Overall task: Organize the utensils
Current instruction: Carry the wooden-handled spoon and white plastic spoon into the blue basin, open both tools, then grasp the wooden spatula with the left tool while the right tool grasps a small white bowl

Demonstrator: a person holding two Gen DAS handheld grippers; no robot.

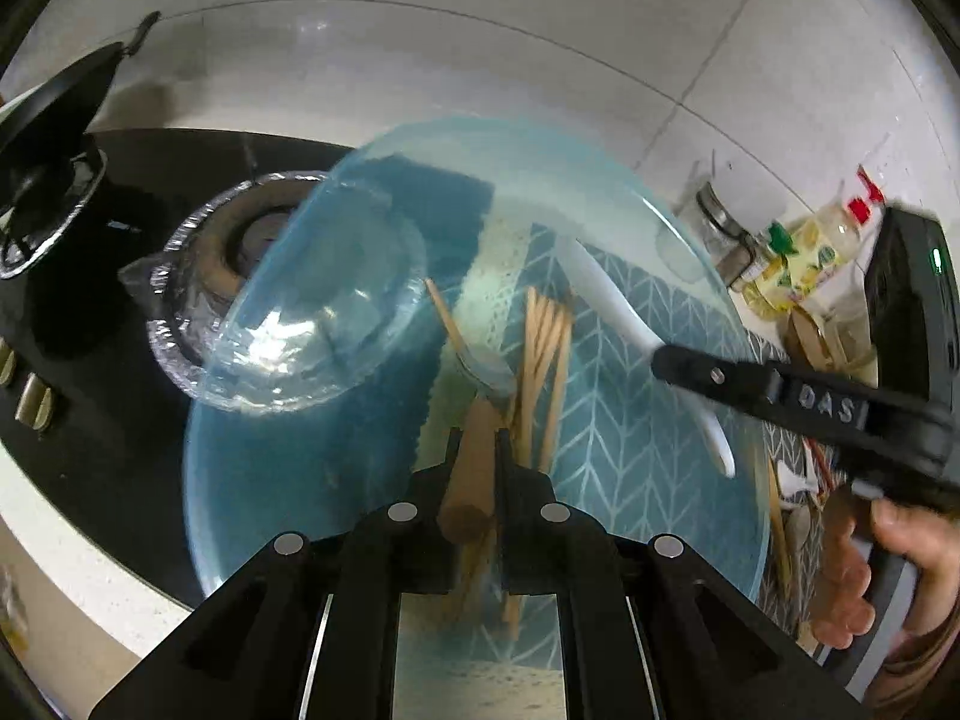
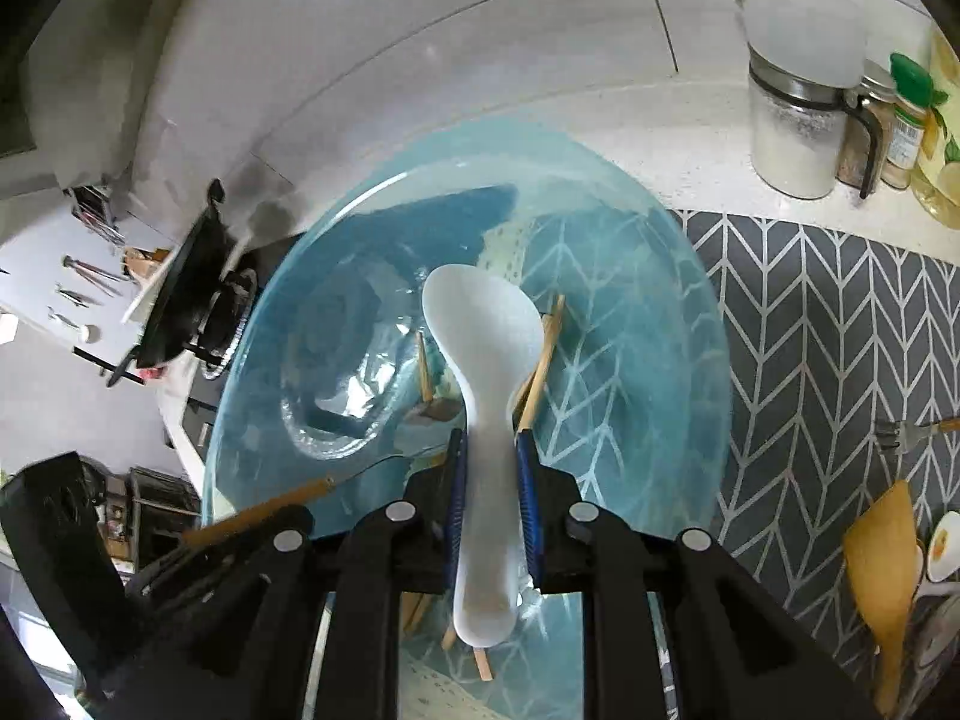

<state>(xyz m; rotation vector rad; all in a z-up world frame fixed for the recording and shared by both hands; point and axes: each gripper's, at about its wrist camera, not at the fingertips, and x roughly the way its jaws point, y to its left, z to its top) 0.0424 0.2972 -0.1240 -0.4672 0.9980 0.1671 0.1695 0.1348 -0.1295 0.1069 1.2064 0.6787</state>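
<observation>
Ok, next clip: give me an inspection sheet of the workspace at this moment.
Surface: pale speckled counter, grey herringbone mat laid on it.
Job's things: blue glass bowl holding chopsticks; wooden spatula and fork lying on the mat.
Clutter: lidded jar of white powder, spice bottles at the wall.
Grippers: left gripper shut on a wooden-handled utensil; right gripper shut on a white rice paddle; both over the bowl.
Cables: nothing seen.
Surroundings: black stove with foil-lined burner, black wok, tiled wall.
</observation>
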